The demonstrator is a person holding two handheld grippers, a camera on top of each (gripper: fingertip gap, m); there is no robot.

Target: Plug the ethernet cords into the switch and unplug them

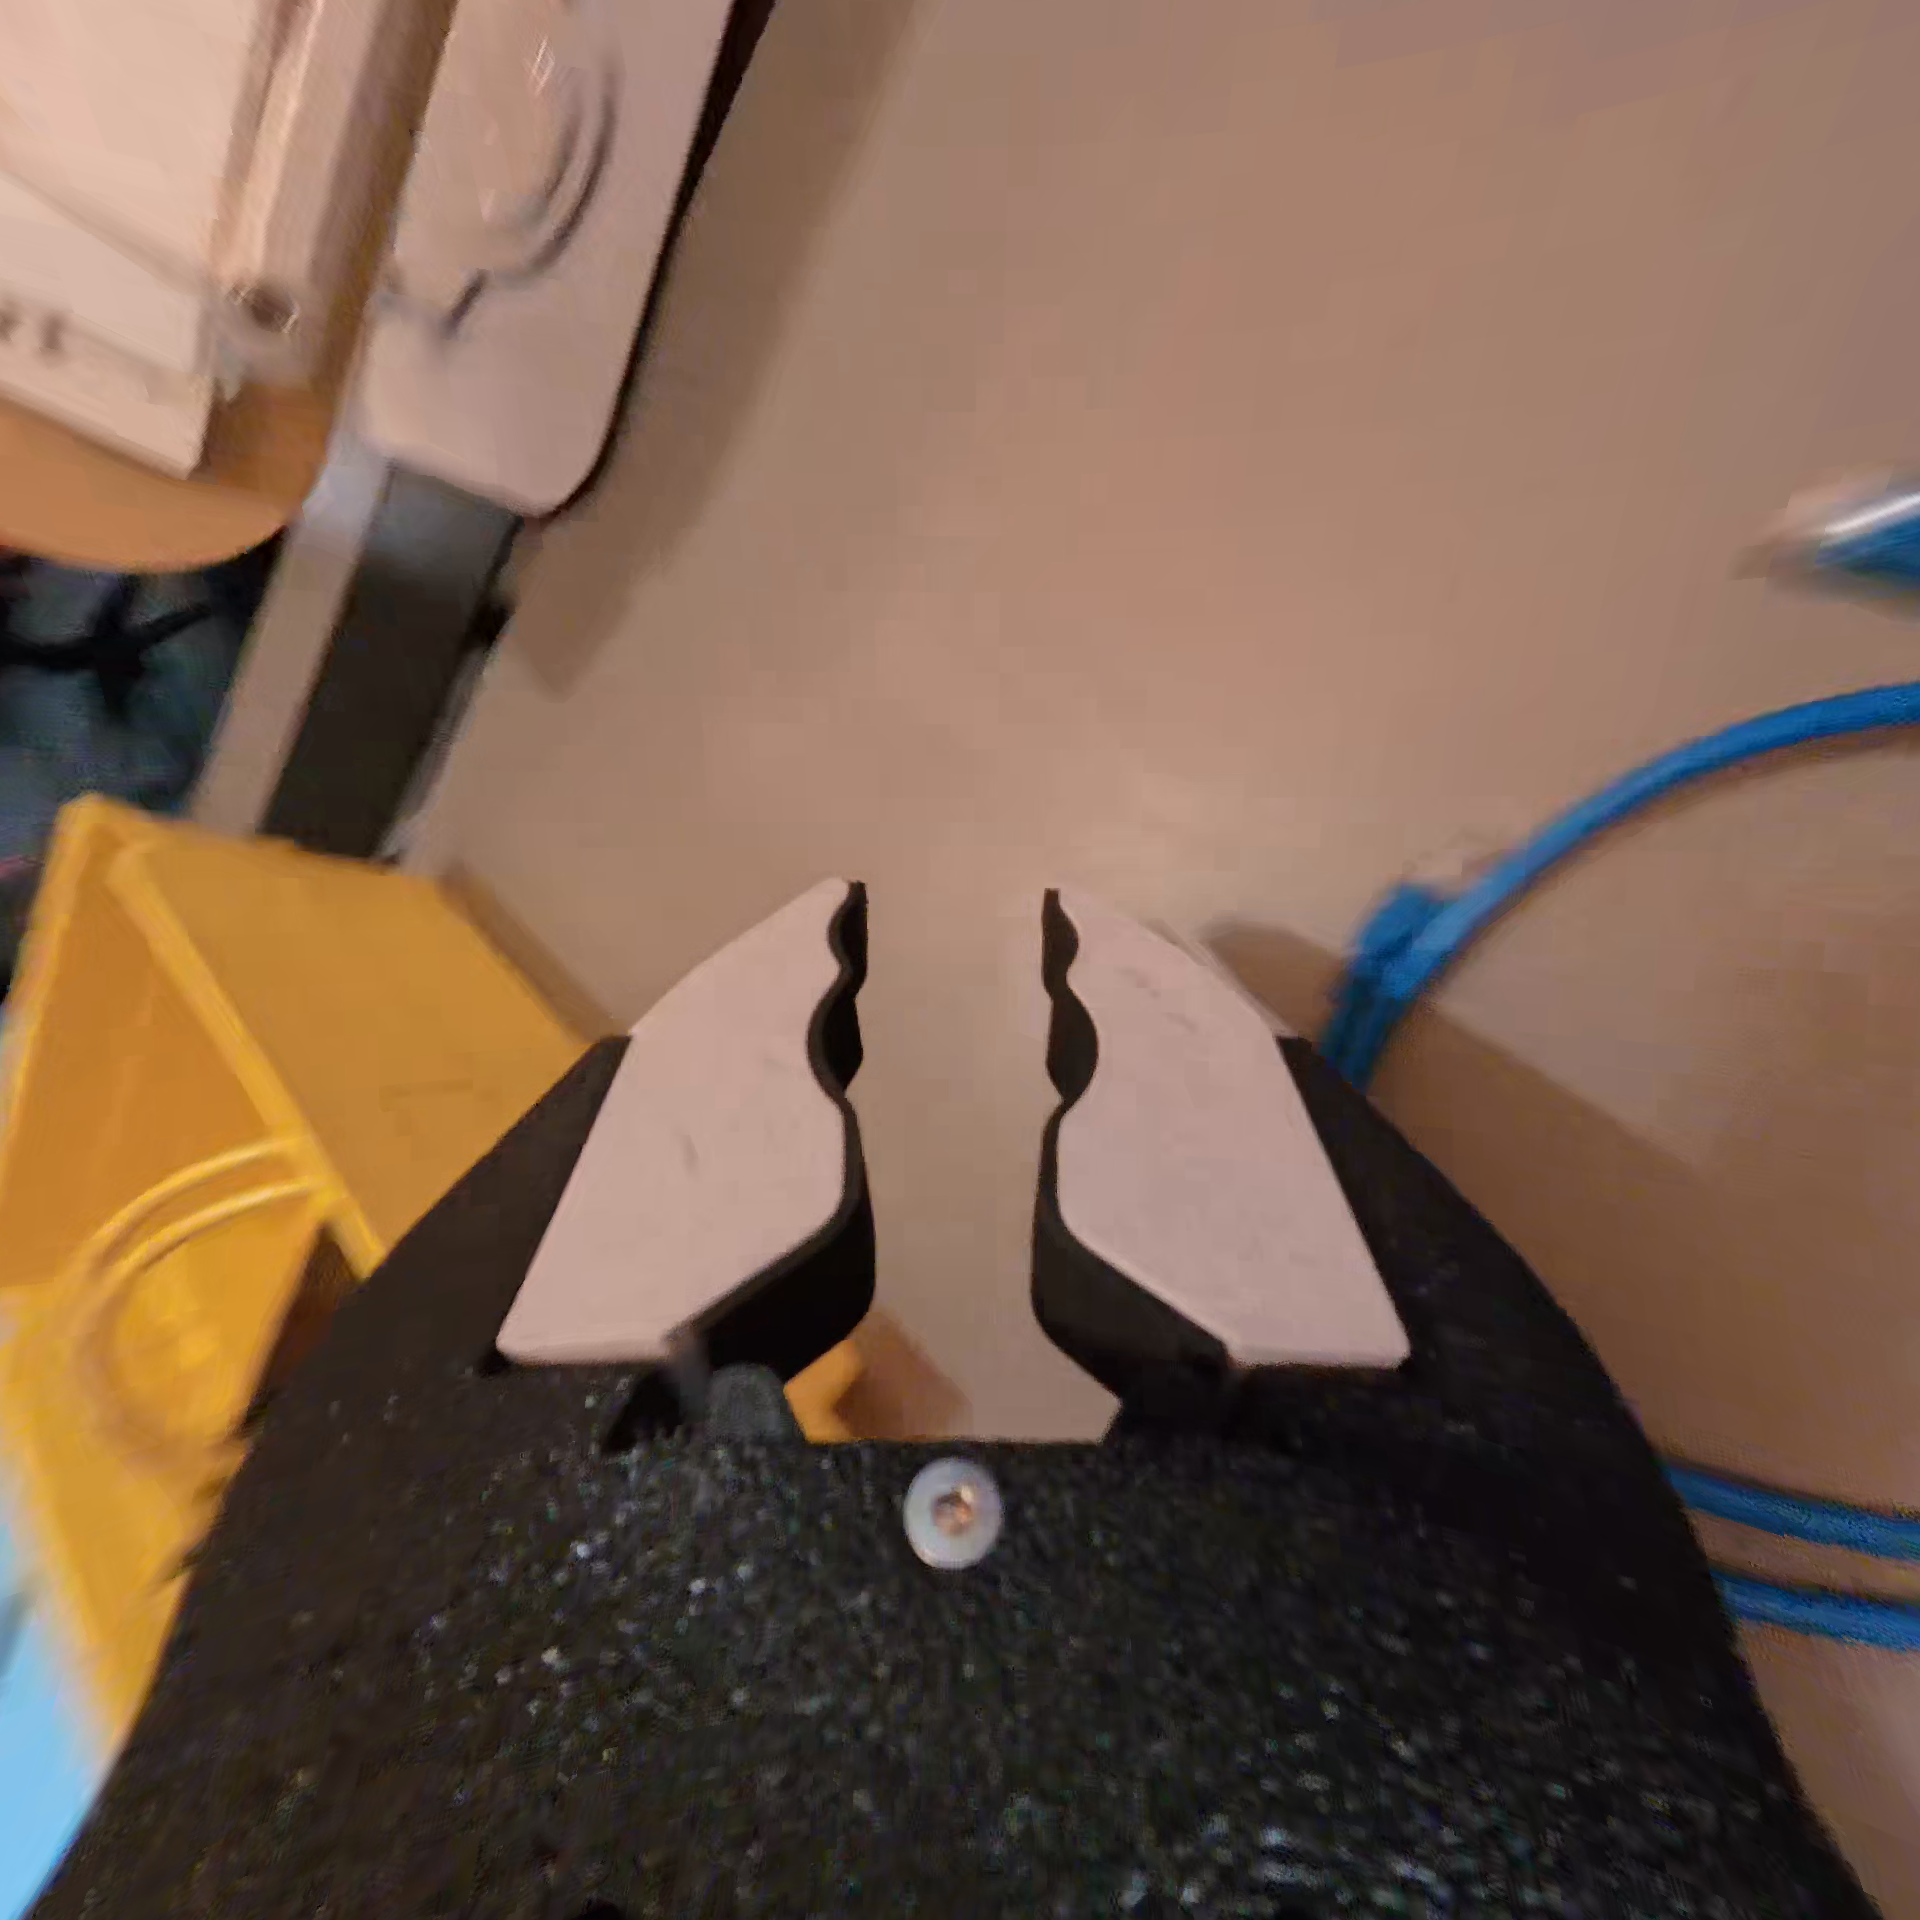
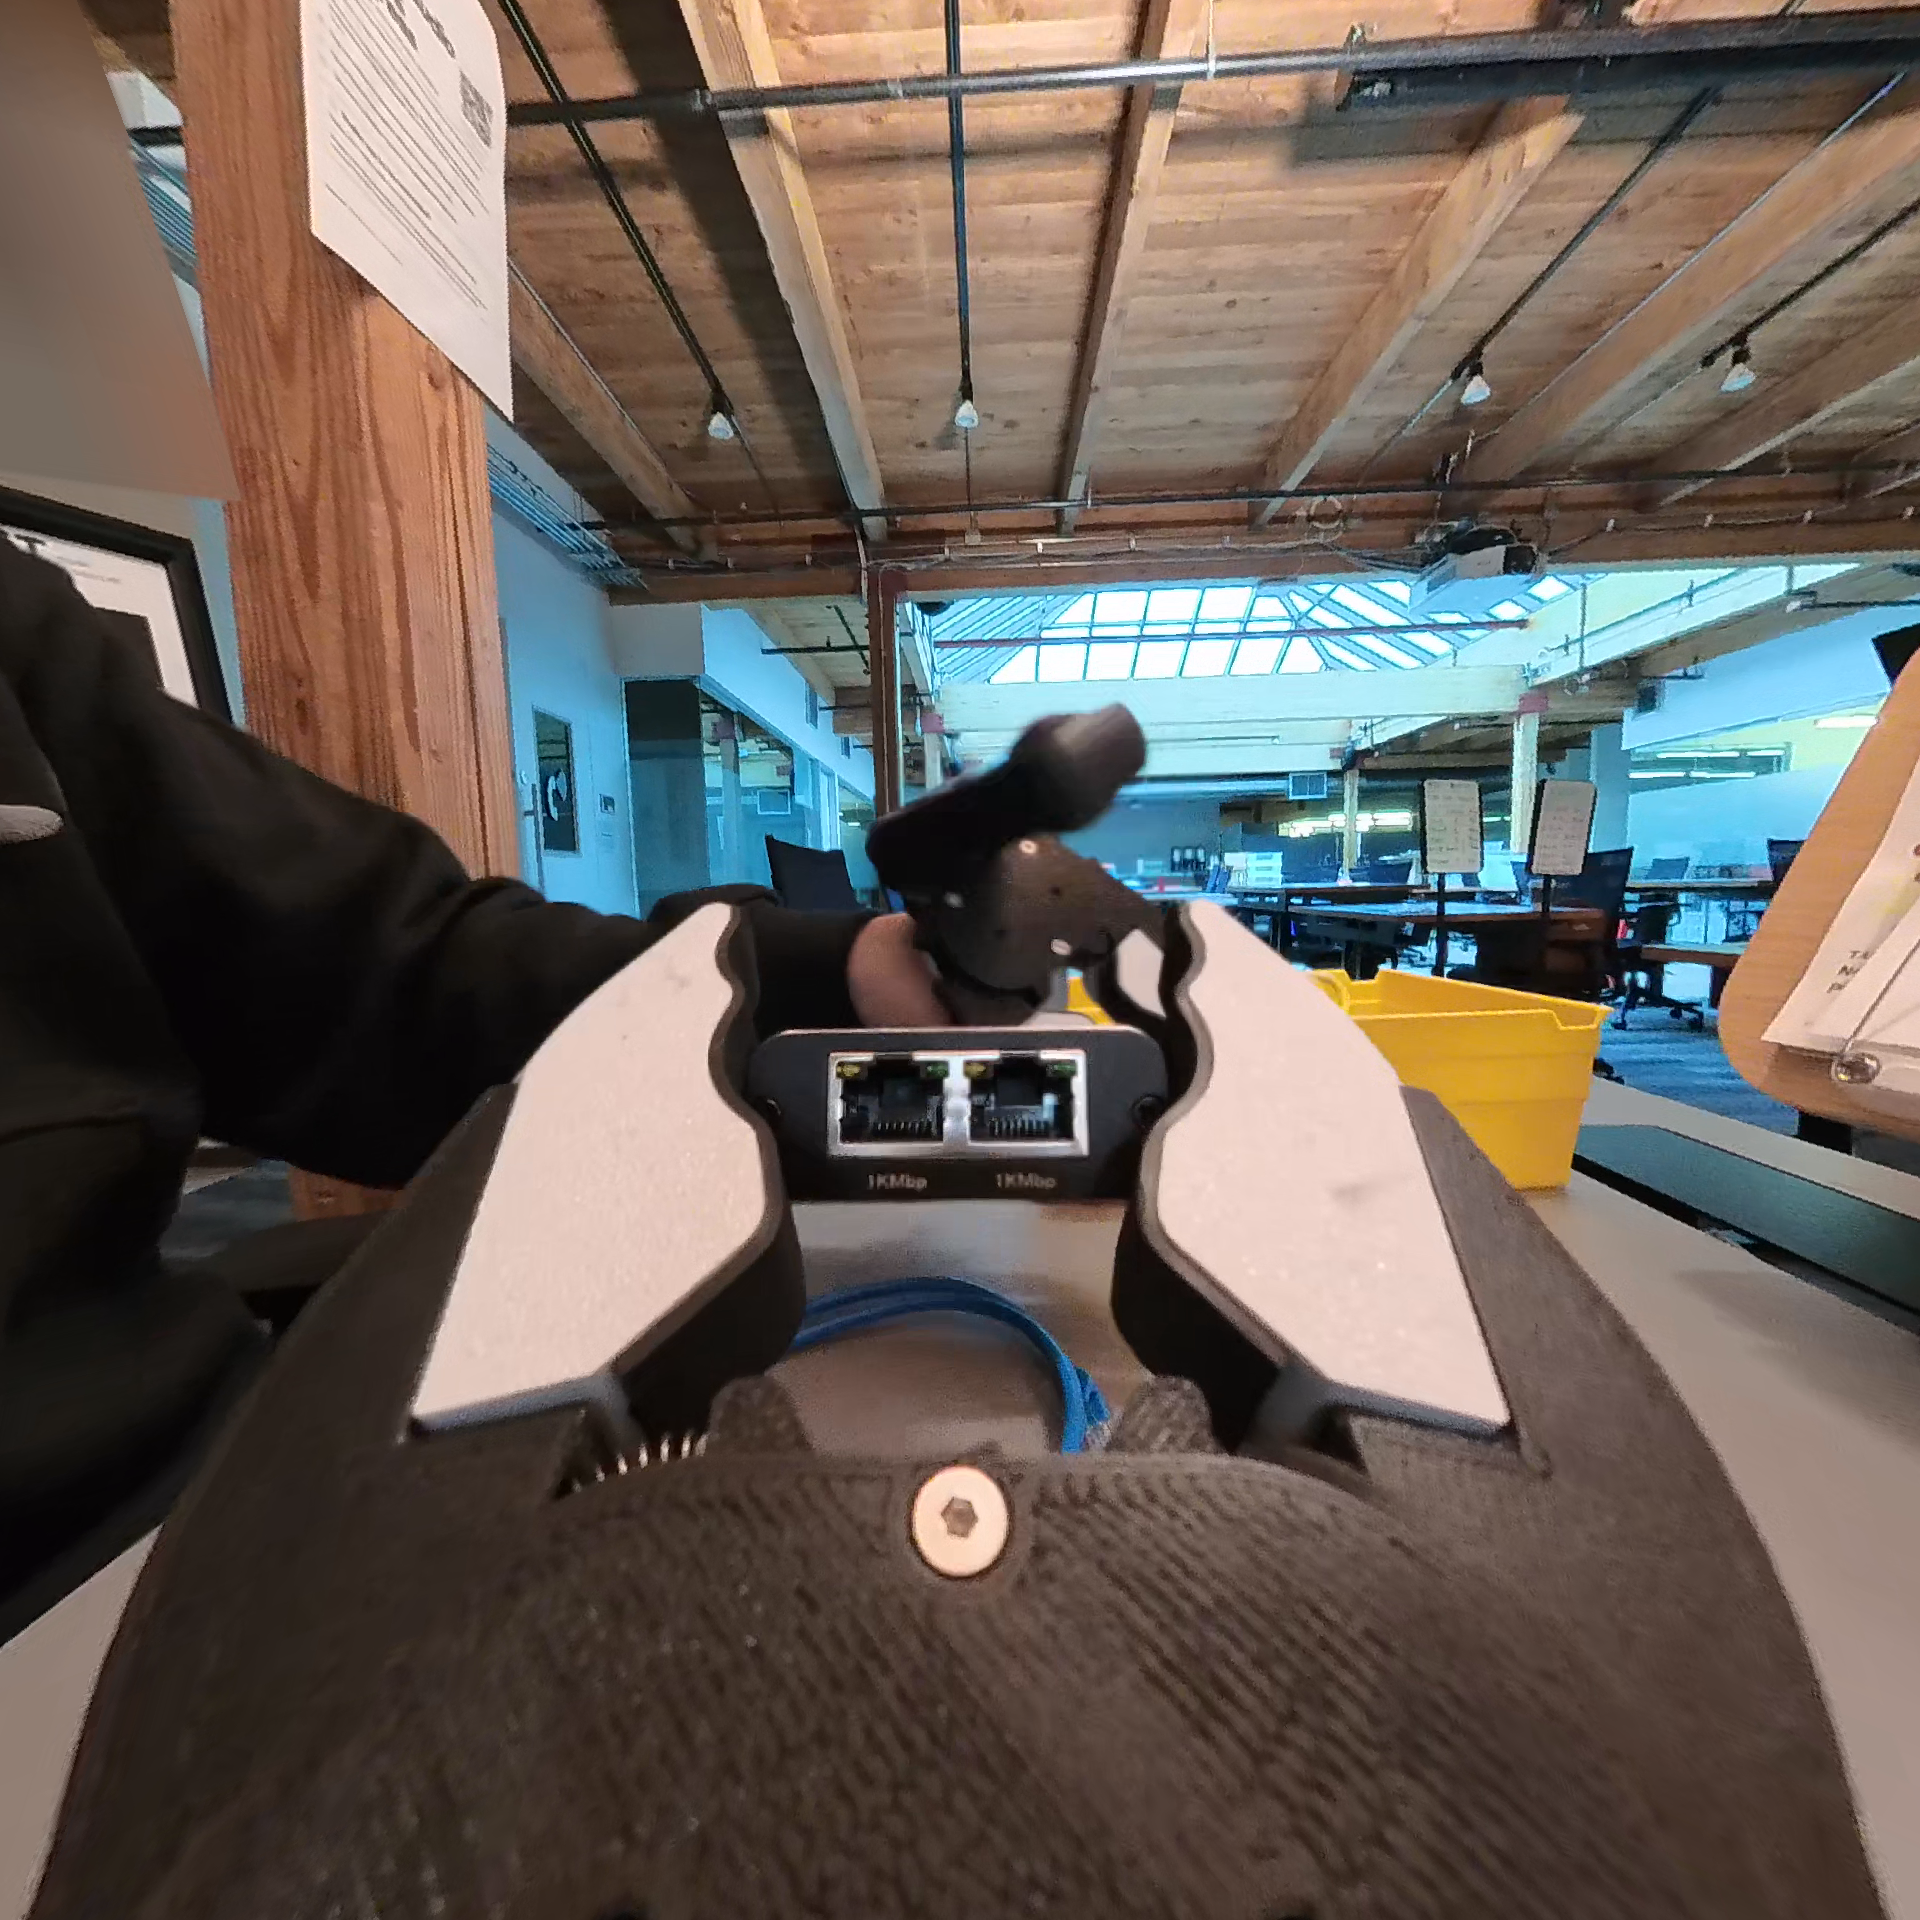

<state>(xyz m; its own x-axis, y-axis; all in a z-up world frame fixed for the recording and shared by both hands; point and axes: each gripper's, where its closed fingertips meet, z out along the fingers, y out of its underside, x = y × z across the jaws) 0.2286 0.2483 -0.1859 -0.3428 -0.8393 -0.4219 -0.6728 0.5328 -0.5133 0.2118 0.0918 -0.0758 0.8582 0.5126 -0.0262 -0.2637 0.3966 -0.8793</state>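
In the right wrist view, my right gripper (image 2: 961,914) is shut on the black switch (image 2: 956,1184), one finger against each side. It holds the switch above the table. The switch's two ports (image 2: 958,1103) face the camera and both are empty. A blue ethernet cord (image 2: 935,1314) lies on the table below the switch. My left gripper (image 1: 951,899) is open and empty over the bare table. The blue cord (image 1: 1558,831) loops at its right, with a blurred plug end (image 1: 1849,530) farther off. The left gripper also shows blurred behind the switch (image 2: 997,894).
A yellow bin (image 1: 208,1091) with a yellow cord inside sits at the left gripper's left; it also shows in the right wrist view (image 2: 1475,1070). A black-sleeved arm (image 2: 312,987) reaches across. A wooden post (image 2: 353,520) and a clipboard (image 2: 1818,935) stand nearby.
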